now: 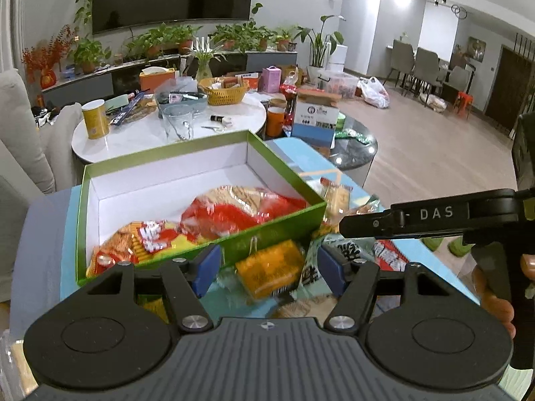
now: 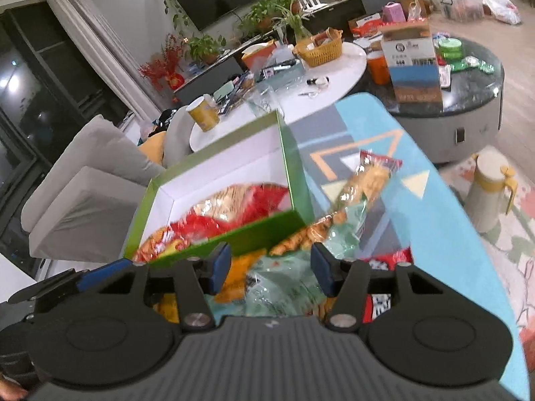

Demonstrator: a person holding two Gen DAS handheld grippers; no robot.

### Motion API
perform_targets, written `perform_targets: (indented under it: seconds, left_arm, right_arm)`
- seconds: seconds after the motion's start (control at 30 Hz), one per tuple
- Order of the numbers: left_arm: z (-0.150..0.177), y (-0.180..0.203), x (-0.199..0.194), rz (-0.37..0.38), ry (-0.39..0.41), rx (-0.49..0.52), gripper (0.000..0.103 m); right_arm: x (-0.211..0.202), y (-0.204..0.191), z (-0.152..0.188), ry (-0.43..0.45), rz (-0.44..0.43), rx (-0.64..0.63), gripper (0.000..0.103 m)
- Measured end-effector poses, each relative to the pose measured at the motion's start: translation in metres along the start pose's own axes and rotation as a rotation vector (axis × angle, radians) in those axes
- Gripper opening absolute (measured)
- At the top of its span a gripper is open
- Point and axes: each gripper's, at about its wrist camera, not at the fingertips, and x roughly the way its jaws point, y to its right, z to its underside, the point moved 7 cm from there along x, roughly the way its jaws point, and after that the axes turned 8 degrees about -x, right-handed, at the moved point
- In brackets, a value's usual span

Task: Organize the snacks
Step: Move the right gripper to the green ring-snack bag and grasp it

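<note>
Left gripper (image 1: 269, 267) and right gripper (image 2: 271, 267), both with jaws apart and empty, hover over loose snack packets. An orange packet (image 1: 267, 267) lies between the left fingers; the green box (image 1: 274, 215) sits just ahead. Risk: crowded, slippery wrappers may cause a double grab or slip.

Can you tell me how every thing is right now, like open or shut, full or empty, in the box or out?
Green box: open, no lid on it, partly filled.
Red snack bag: lying inside the box.
Orange snack packet: outside the box, on the table.
Pale green bag: outside the box, on the table.
Left gripper: jaws open, holding nothing.
Right gripper: jaws open, holding nothing.
Clear glass: upright, looks empty.
</note>
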Motion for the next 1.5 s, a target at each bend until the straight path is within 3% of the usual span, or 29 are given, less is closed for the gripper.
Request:
perform_targets:
  seconds: [0.13,0.37,0.53,0.63,0.8,0.97,1.3,1.5]
  left_arm:
    - [0.007,-0.015,-0.007,-0.031,-0.001,-0.044,0.061]
    - [0.013,-0.037,-0.019,-0.084,0.013,-0.1,0.061]
    - [0.019,-0.03,-0.011,-0.054,-0.012,-0.095,0.062]
    - [0.02,-0.022,-0.001,-0.034,-0.031,-0.107,0.062]
    - [0.021,-0.014,0.02,-0.04,-0.06,-0.115,0.062]
    - [0.032,-0.016,0.029,-0.056,-0.102,-0.104,0.062]
    - [0.073,-0.032,0.007,-0.076,-0.161,-0.096,0.063]
    - [0.082,-0.044,-0.017,-0.065,-0.147,-0.122,0.063]
  right_arm:
    - [-0.002,-0.015,0.017,-0.022,-0.034,-0.042,0.045]
    - [0.001,-0.051,0.06,-0.156,-0.226,-0.08,0.045]
    - [-0.031,-0.038,0.042,-0.053,-0.179,-0.097,0.045]
    - [-0.039,-0.016,0.017,0.026,-0.09,-0.063,0.045]
    - [-0.008,0.009,-0.006,0.004,0.006,-0.022,0.045]
    - [0.019,0.011,0.014,-0.081,-0.053,0.014,0.045]
    - [-0.006,-0.032,0.051,-0.096,-0.109,-0.117,0.044]
    - [-0.01,-0.054,0.079,-0.142,-0.149,-0.15,0.044]
